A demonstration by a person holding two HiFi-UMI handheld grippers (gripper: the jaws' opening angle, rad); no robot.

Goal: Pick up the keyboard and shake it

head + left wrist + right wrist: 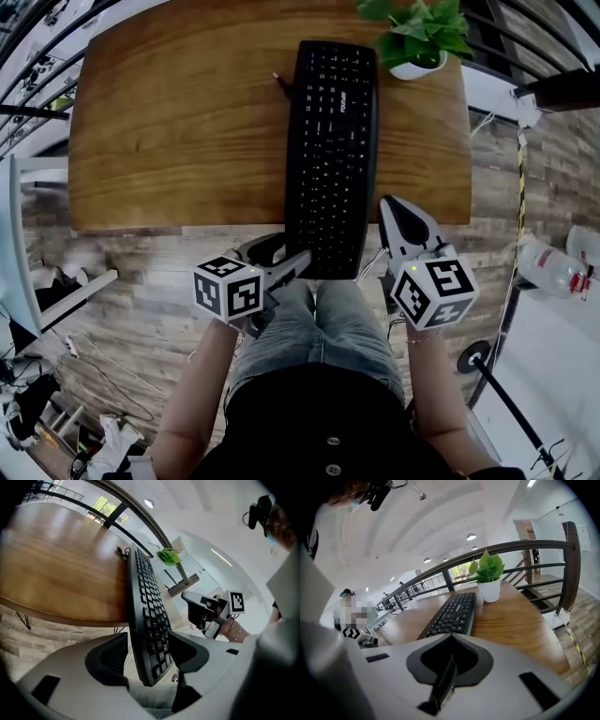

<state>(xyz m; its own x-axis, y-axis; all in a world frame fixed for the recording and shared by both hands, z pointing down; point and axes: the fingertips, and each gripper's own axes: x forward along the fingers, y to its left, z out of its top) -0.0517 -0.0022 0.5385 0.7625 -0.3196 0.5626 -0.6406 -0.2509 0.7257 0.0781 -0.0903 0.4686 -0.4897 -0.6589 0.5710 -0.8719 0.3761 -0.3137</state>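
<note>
**Keyboard [330, 159] end sits between the left gripper's [285, 259] spread fingers, not yet pinched.**
It lies on the counter [178, 122], near end overhanging. The right gripper [394, 208], just beside it, has its fingers pressed together and empty. Held by 1 end only, it could lever loose when shaken, or clip the plant [417, 37].

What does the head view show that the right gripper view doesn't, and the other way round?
Only the head view shows the person's jeans and a plastic bottle off to one side. Only the right gripper view shows the ceiling lights and the right gripper up close, its jaws shut with nothing between them. Both show the black keyboard, the potted plant and the wooden table.
</note>
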